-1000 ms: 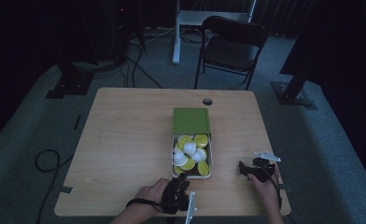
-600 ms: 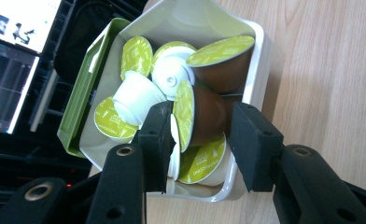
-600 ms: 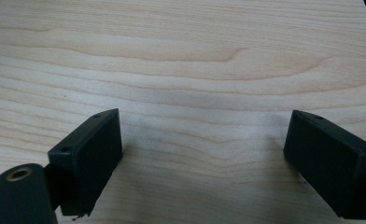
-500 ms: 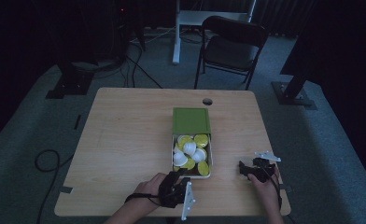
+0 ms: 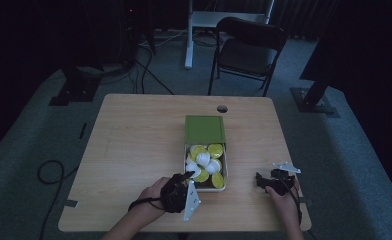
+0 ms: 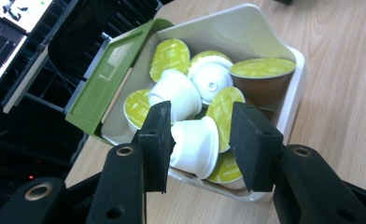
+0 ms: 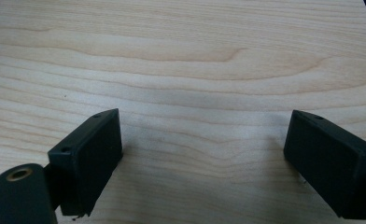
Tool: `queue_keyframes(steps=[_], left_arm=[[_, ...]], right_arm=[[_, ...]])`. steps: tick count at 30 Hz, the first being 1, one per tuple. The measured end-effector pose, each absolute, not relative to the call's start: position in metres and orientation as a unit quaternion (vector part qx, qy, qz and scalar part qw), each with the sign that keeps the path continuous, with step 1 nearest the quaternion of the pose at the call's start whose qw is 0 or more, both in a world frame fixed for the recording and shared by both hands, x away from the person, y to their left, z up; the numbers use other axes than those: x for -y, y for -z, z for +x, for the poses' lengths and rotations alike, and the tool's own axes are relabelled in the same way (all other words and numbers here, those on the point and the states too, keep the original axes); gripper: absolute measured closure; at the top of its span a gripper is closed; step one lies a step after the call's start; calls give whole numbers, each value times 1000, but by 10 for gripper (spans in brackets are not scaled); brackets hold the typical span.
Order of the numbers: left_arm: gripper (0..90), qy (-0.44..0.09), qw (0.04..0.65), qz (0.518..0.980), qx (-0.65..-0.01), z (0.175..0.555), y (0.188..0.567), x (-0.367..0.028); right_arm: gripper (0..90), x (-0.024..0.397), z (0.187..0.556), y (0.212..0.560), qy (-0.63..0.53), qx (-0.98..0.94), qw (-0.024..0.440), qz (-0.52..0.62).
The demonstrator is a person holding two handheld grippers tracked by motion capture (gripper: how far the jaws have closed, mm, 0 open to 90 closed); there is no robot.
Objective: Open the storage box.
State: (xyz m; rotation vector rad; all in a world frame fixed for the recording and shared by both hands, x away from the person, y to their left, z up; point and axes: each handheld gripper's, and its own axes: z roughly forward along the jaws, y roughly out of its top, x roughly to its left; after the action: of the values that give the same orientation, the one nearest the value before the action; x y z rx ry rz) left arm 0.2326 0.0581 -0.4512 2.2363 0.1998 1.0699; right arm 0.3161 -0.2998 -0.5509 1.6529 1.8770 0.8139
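Here the left gripper pinches a white capsule, seemingly just above the near rim of the open box of green-lidded capsules. To the right of the box, the right gripper rests on the table, jaws spread with nothing between them.

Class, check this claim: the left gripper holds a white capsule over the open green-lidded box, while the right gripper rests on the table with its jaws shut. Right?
Not quite. The right gripper has its jaws wide apart over bare table, as the right gripper view shows. The rest stands: the left gripper holds a white capsule over the box.
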Motion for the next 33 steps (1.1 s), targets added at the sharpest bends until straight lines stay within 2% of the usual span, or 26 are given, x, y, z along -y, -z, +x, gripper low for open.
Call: queue_keyframes(steps=[16, 21, 29, 33], left_arm=[[590, -375, 365, 843, -128, 247, 429, -89], [556, -363, 371, 843, -139, 251, 427, -97], [440, -335, 388, 844, -160, 257, 426, -112], [428, -317, 396, 845, -167, 260, 428, -119]], right_arm=[[108, 300, 316, 551, -299, -691, 253, 608], [108, 300, 316, 551, -299, -690, 253, 608], [108, 300, 316, 551, -299, -690, 253, 608], [108, 300, 316, 551, -299, -690, 253, 608]])
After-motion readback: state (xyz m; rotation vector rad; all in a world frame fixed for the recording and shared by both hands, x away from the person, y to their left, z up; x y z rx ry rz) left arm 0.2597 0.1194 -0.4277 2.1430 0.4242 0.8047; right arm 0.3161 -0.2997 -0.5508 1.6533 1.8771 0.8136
